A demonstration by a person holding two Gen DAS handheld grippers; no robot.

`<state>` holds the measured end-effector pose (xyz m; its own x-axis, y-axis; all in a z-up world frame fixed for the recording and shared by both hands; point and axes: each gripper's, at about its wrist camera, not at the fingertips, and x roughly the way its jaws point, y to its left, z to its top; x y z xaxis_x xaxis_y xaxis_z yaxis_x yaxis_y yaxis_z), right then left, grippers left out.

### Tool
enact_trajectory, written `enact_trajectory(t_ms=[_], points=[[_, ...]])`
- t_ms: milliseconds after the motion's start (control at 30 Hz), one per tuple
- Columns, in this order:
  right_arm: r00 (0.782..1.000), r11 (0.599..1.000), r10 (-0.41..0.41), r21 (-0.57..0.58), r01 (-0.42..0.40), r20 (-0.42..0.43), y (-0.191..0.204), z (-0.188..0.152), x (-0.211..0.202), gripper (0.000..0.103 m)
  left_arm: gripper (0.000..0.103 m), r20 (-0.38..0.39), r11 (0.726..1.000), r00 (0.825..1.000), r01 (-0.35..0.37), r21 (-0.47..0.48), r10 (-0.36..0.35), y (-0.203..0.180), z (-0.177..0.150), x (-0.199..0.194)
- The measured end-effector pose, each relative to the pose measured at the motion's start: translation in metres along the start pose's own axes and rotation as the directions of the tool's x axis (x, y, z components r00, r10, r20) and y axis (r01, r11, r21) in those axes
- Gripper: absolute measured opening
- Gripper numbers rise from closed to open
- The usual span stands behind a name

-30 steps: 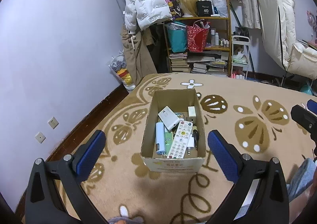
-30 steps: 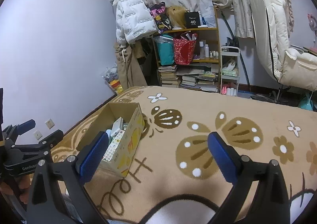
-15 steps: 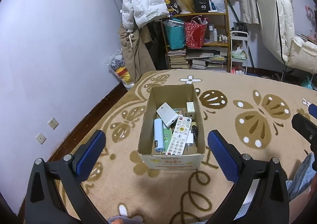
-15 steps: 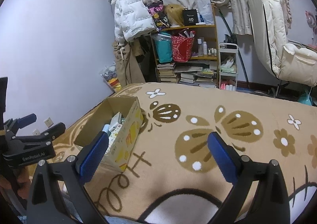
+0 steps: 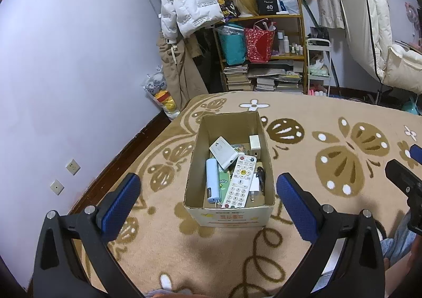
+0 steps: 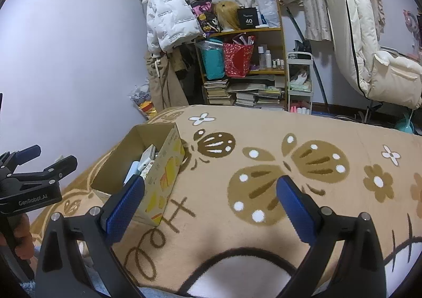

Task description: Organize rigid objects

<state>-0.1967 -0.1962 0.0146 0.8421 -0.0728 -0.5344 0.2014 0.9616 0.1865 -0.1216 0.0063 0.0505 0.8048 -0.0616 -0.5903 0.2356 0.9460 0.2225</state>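
Left gripper (image 5: 208, 203) spread wide, blue pads (image 5: 120, 204) gripping nothing, hovering near side of the cardboard box (image 5: 229, 216) on the patterned blanket (image 5: 329, 118). Inside the box: white remote control (image 5: 240, 182), light-blue power bank (image 5: 212, 179), white charger (image 5: 254, 143). Right gripper (image 6: 209, 204) likewise wide apart, empty, over bare blanket, box (image 6: 168, 171) to its left.

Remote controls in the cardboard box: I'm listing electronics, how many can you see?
1. A white button-covered remote control lies lengthwise in the open cardboard box, right of the pale blue cylindrical power bank. More may be hidden under the pile.
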Motion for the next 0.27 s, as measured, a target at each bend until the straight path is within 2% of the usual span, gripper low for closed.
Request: enact_trajectory(t_ms=[267], points=[[1.000,1.000,-0.009,-0.001,0.009,0.009,-0.0017,-0.0008,-0.0027,0.103,0.102,-0.002,1.000,1.000,0.000,-0.001,0.000,0.0000,-0.0005,0.0011]])
